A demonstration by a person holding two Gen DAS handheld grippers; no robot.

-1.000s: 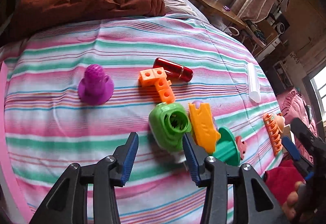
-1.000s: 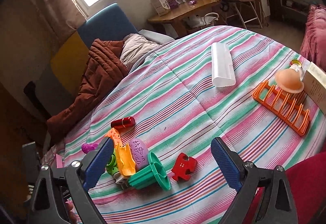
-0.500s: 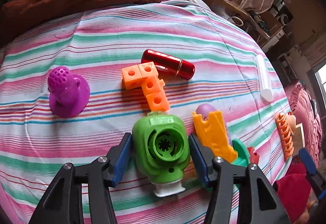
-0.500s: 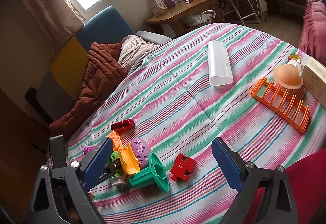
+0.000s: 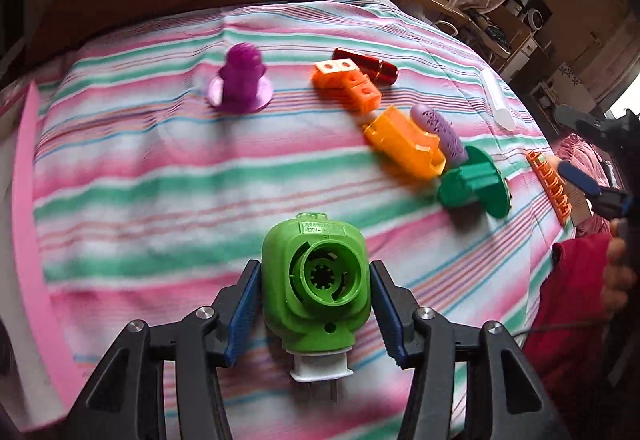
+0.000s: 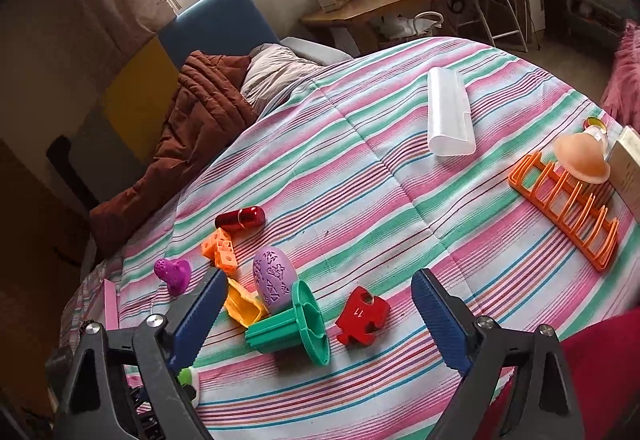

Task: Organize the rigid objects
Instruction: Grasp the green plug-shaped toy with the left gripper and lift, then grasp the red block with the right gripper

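My left gripper [image 5: 314,310] is shut on a green plug-in device [image 5: 315,284] with a white pronged base, held above the striped bedspread [image 5: 160,176]. Beyond it lie a purple stand [image 5: 240,82], orange cubes [image 5: 348,84], a red capsule [image 5: 368,64], an orange piece [image 5: 404,144], a lilac egg [image 5: 440,132] and a green spool [image 5: 476,184]. My right gripper [image 6: 316,320] is open and empty above the green spool [image 6: 292,328] and a red puzzle piece [image 6: 362,314]. The purple stand [image 6: 173,272], orange cubes [image 6: 219,248], red capsule [image 6: 240,217] and lilac egg [image 6: 274,278] also show there.
An orange rack [image 6: 568,208], a peach cup [image 6: 582,158] and a clear tube case [image 6: 448,116] lie to the right. A brown quilt [image 6: 192,136] is bunched at the bed's head. A wooden desk [image 6: 380,4] stands beyond. A pink strip [image 5: 28,220] edges the bed.
My left gripper closed on the green device and lifted it back from the pile. The right gripper stayed open and shifted slightly.
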